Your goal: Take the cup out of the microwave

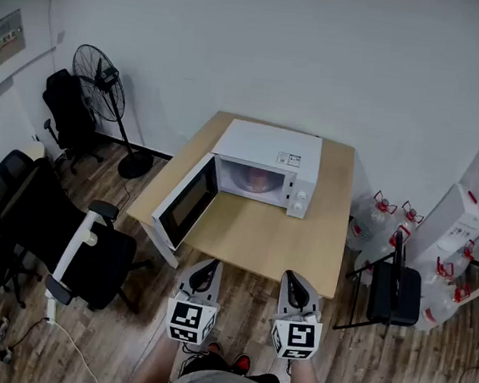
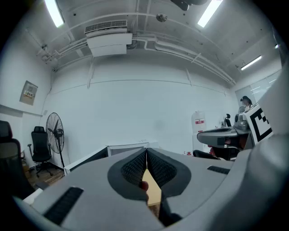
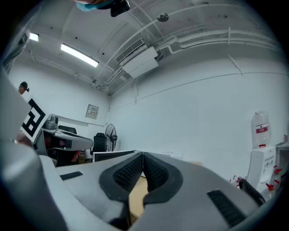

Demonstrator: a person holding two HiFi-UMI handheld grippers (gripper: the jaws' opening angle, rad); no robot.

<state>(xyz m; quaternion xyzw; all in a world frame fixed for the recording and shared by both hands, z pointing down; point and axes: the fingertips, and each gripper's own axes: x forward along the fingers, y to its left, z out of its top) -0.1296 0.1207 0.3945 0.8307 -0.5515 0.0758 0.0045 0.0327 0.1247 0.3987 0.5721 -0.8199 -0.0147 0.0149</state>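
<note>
The cup [image 1: 256, 180] shows only as a pinkish blur inside the lit cavity of the microwave [image 1: 270, 147], which stands at the far side of the table [image 1: 260, 235], at about 12 o'clock from the person. Its handle, rim and fill level cannot be made out, and that is probably the main risk: a grip chosen blind could pinch the wall off-centre, so the cup tips or slides against the cavity floor. If it holds liquid, it could spill on the way out. The cavity opening is low, so a raised wrist could knock the cup's rim or the gripper against the top edge. The door [image 1: 186, 202] hangs wide open towards 8 o'clock, over the table's edge. It lies on the left side of the approach path, where a careless sweep of the left arm could hit it and jolt the oven. An office chair [image 1: 88, 251] stands near that side too, at 9 o'clock. Both hands are held low and close to the body, short of the table's near edge and well apart from the microwave. The left gripper [image 1: 210, 265] sits at 11 o'clock and the right gripper [image 1: 289, 277] at 1 o'clock, both pointing roughly level towards the oven. Each has its jaws pressed together with nothing between them.
</note>
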